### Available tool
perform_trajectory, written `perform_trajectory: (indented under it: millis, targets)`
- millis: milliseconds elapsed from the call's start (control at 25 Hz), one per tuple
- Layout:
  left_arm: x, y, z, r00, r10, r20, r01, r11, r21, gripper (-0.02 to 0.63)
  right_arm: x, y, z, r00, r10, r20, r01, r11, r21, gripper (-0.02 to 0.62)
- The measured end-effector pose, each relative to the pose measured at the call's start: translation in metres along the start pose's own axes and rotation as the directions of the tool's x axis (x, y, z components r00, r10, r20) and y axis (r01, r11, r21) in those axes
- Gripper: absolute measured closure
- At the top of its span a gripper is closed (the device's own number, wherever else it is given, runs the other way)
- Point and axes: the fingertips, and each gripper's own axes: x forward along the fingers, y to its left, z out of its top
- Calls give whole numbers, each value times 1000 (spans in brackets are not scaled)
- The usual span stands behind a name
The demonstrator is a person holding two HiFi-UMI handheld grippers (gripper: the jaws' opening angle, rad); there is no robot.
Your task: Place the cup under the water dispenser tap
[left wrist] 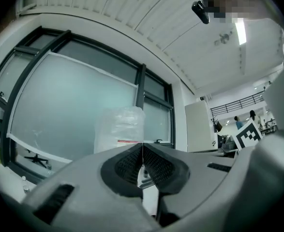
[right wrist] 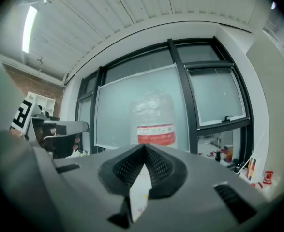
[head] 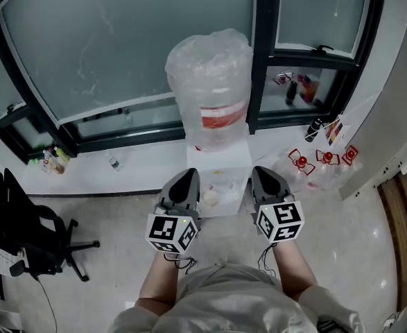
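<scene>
The water dispenser (head: 224, 175) is a white cabinet standing against the window, topped by a big bottle (head: 210, 75) wrapped in clear plastic with a red label. A small pale thing (head: 211, 198) sits on its front ledge; I cannot tell whether it is the cup, and the tap is hidden. My left gripper (head: 187, 175) and right gripper (head: 263, 173) are held side by side just in front of the dispenser, both pointing at it. The left gripper (left wrist: 142, 147) has its jaws pressed together with nothing in them, the bottle (left wrist: 120, 129) beyond. The right gripper (right wrist: 144, 148) is shut and empty too, facing the bottle (right wrist: 154, 117).
A black office chair (head: 33, 231) stands on the floor at the left. Small bottles (head: 54, 159) line the window sill on the left, more bottles (head: 299, 89) on the right. Red-and-white items (head: 324, 159) crowd the floor by a white wall panel (head: 390, 116) on the right.
</scene>
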Motion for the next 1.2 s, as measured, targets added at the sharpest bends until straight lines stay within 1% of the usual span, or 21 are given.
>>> perform_trajectory:
  millis: [80,160,240,560,1200]
  targets:
    - [3,2,7,1000,13,19,-14,1000,25,586,1,2,7,1000,0,18,0,1000,-14,568]
    - [4,2,13,998,24,50,-27,997,70,586,3,2,10,1000,-1,23,1,1000,-20,568]
    - [5,1,13,998,26,57,-32,995,98,586,4,3,8,1000,-2,19,2,1000,-28,568]
    - [18,6,11,1000,18,25,-20,997,74,586,16,9,8,1000,-3,3,3,998,-56,568]
    - [23,15,-4,999,17,-29,-15,998,59,586,27,17,10,1000,11,25,-8,996,-91,568]
